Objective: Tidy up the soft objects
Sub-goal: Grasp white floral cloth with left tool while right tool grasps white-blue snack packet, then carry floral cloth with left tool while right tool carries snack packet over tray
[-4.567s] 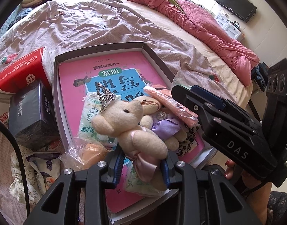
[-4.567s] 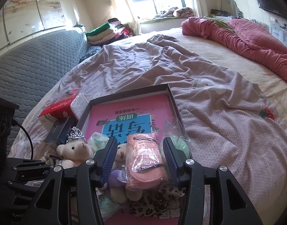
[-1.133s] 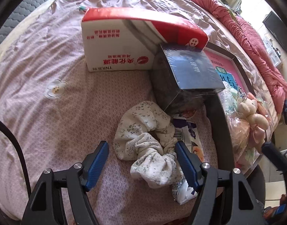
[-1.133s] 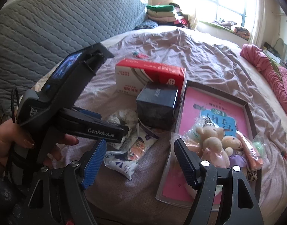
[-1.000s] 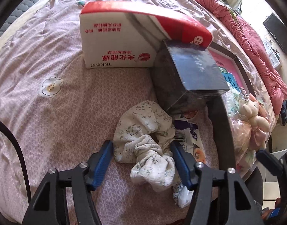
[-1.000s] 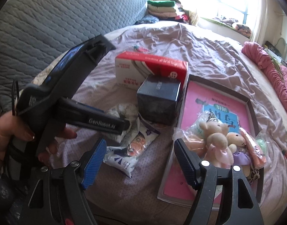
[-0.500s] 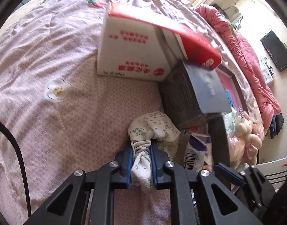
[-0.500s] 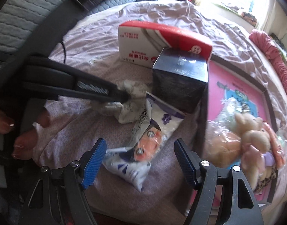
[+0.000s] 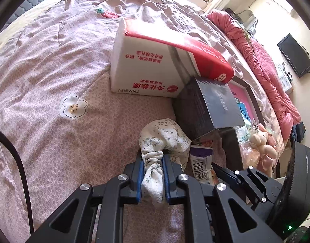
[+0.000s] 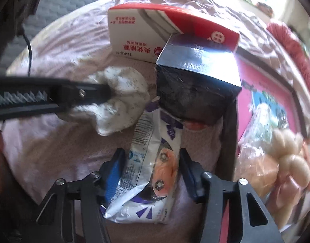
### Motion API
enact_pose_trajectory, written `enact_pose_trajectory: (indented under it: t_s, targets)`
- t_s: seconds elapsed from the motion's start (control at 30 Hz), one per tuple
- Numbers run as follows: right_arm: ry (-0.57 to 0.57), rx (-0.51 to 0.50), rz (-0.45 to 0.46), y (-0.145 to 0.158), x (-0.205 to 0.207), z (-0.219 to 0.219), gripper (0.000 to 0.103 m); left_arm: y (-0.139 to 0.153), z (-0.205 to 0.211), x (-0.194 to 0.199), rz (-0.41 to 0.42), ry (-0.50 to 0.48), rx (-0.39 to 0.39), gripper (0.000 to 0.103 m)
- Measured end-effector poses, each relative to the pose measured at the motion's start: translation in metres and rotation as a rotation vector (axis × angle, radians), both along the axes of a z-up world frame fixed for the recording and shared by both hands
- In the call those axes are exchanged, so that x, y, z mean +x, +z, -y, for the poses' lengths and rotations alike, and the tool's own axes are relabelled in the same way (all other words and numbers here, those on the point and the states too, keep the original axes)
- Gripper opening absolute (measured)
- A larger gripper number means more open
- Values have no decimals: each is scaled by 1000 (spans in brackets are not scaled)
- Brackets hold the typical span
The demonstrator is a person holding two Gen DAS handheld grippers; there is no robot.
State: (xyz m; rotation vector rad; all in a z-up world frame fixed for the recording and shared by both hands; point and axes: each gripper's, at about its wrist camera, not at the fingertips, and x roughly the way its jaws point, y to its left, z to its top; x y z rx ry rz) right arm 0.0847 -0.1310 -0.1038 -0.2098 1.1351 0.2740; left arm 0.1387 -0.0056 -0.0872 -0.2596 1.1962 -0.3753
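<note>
The left gripper is black with blue finger pads, silver screws at its joints, and a black cable at nine o'clock. The right gripper matches: black frame, blue pads, silver screws.

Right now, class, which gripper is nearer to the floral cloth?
Left. The left gripper is shut on the floral cloth. The right gripper is open around the snack packet beside it.
</note>
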Motion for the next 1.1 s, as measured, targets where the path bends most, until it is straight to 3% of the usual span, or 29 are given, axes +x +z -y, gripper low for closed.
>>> enact_pose_trajectory:
  t_s: [0.3, 0.47, 0.7, 1.1]
  targets:
    - [7, 164, 30, 19, -13, 23, 47, 20, -9, -18, 55, 20, 14, 17]
    - [32, 230, 97, 50, -26, 27, 47, 48, -9, -35, 115, 28, 18, 17]
    - [3, 252, 189, 86, -39, 54, 47, 80, 12, -50, 175, -2, 20, 17]
    - [-129, 280, 289, 115, -52, 123, 47, 109, 69, -67, 226, -94, 62, 17]
